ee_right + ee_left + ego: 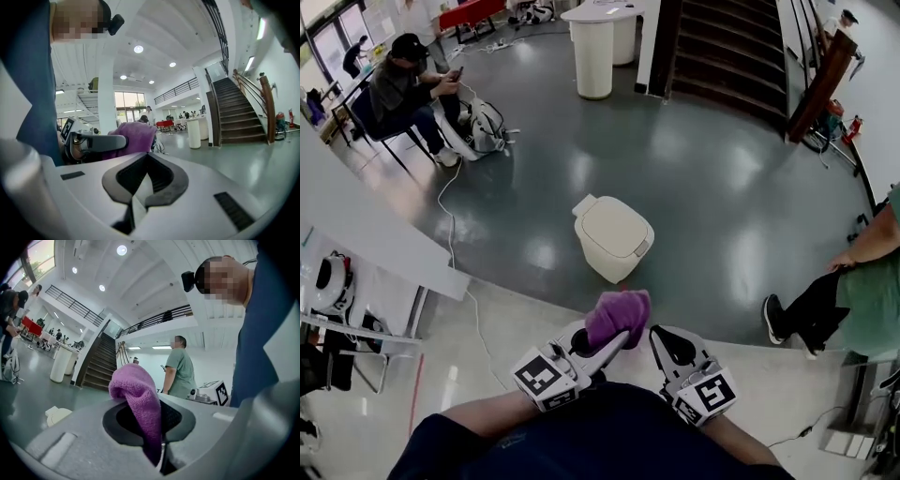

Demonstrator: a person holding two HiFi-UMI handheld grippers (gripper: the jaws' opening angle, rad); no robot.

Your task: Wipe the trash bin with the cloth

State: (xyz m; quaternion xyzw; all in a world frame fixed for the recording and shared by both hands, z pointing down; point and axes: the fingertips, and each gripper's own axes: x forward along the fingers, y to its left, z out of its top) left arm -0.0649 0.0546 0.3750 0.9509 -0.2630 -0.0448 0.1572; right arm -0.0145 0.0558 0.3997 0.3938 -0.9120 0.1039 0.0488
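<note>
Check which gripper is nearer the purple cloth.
Left. The left gripper is shut on the cloth; the right gripper sits just to its right, jaws together and empty.

purple cloth (619,316), cream trash bin (612,237), dark grey-green floor (712,178).

- A seated person (408,84) in a dark cap is at upper left, with a backpack (487,124) beside them.
- A white pillar (593,56) stands near the dark staircase (722,52).
- A green-shirted person (862,291) stands at right.
</note>
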